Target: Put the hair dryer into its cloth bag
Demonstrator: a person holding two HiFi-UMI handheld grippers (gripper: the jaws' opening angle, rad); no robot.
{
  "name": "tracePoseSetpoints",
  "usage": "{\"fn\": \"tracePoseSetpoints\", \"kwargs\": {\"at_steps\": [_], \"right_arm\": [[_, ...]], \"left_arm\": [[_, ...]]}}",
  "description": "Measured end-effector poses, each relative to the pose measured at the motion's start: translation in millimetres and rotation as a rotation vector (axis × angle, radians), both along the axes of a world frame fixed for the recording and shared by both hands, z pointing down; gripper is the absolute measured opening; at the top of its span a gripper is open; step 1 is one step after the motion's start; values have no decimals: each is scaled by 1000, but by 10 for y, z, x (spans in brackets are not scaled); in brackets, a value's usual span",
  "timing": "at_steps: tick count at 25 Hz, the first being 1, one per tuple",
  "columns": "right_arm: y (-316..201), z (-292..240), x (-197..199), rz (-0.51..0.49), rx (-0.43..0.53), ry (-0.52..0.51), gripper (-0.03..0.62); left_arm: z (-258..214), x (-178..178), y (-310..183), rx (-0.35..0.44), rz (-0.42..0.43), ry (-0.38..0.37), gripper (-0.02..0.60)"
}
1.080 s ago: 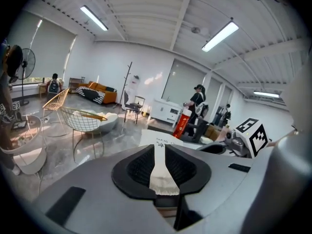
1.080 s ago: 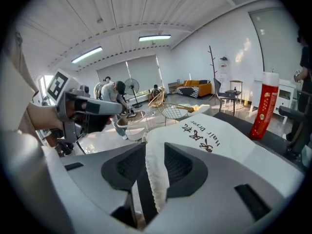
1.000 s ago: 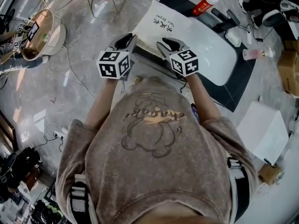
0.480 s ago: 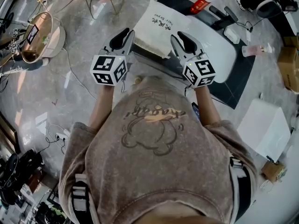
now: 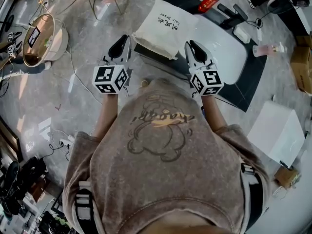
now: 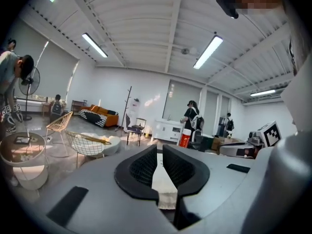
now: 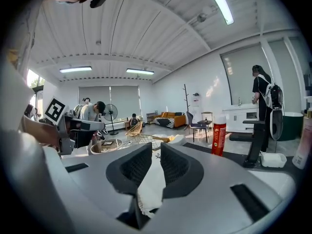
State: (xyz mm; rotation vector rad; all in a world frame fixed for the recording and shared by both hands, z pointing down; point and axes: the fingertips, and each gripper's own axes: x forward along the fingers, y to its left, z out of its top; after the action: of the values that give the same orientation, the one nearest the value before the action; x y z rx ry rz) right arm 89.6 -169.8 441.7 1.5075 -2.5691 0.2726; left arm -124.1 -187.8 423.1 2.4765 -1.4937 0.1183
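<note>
1. Over the left end of the desk (image 5: 224,50), I've got the white cloth bag (image 5: 165,29) strung between both grippers, printed side up.
2. My left gripper (image 5: 123,45) is on the bag's left edge. Its jaws have just been closing, and now they're nearly together with a strip of white cloth pinched in the thin slit between the pads.
3. Same deal for my right gripper (image 5: 191,50) on the bag's right edge. Those jaws have just been closing too and are clamped on the cloth, with a little fold bunching out below the pads.
4. The hair dryer (image 5: 233,14) isn't in the bag. I think it's the black thing near the desk's far edge, just right of the red can (image 5: 211,0) and apart from the bag, but it's pretty small from up here, so don't quote me.
</note>
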Motion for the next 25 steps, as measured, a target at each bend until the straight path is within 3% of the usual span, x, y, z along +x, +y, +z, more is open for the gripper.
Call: {"fn": "tracePoseSetpoints", "kwargs": {"at_steps": [5, 25], "right_arm": [[24, 92, 57, 24, -15, 1, -12], [-20, 185, -18, 1, -35, -9, -5]], "left_arm": [[153, -39, 22, -28, -24, 6, 18], [307, -40, 57, -55, -68, -5, 18]]}}
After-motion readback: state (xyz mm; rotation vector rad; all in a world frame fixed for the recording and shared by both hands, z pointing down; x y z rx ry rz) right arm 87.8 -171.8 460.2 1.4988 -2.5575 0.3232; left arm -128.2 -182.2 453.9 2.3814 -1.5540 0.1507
